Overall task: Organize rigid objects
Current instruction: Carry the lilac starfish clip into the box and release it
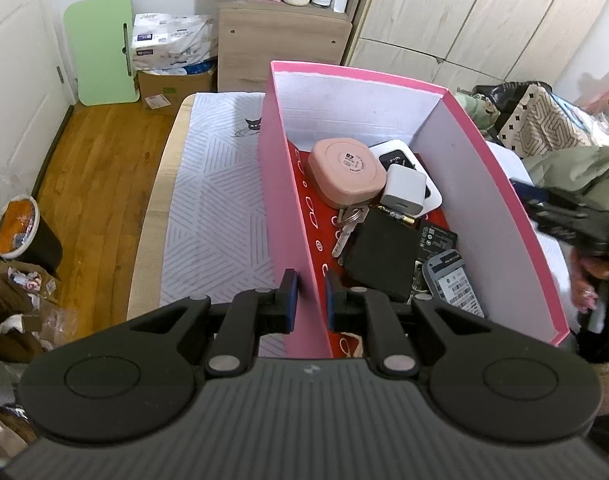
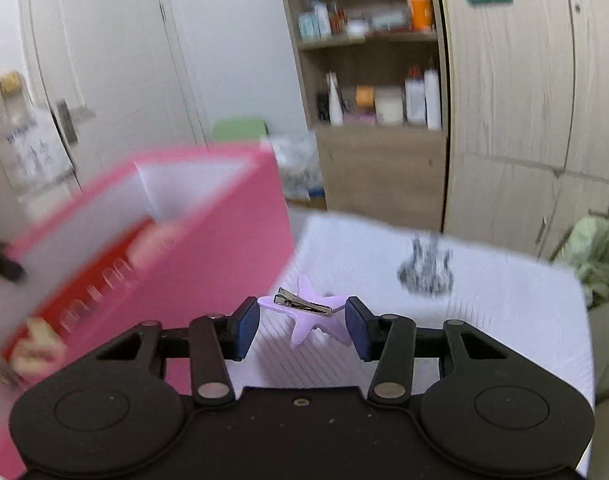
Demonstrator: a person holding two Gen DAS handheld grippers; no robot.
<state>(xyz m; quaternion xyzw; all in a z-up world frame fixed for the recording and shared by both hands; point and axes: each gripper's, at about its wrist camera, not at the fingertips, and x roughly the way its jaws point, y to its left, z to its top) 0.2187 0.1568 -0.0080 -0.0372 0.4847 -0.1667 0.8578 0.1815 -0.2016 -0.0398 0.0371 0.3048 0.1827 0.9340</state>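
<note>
A pink box (image 1: 288, 184) with white inner walls sits on the patterned cloth. My left gripper (image 1: 311, 300) is shut on its near left wall, one finger outside and one inside. Inside lie a pink round case (image 1: 346, 170), a white charger cube (image 1: 404, 192), keys (image 1: 346, 228), a black square block (image 1: 384, 256) and a grey phone (image 1: 454, 282). In the right wrist view my right gripper (image 2: 302, 322) is shut on a purple star hair clip (image 2: 310, 314) with a metal clasp, held above the cloth right of the blurred pink box (image 2: 208, 248).
A wooden shelf unit (image 1: 280, 40) with bottles stands behind, wardrobe doors (image 1: 484, 12) to its right. A green folding board (image 1: 100, 48) and cardboard box (image 1: 172, 84) are on the wood floor. A bin (image 1: 20, 232) stands at left. Clothes and bags (image 1: 544, 120) pile at right.
</note>
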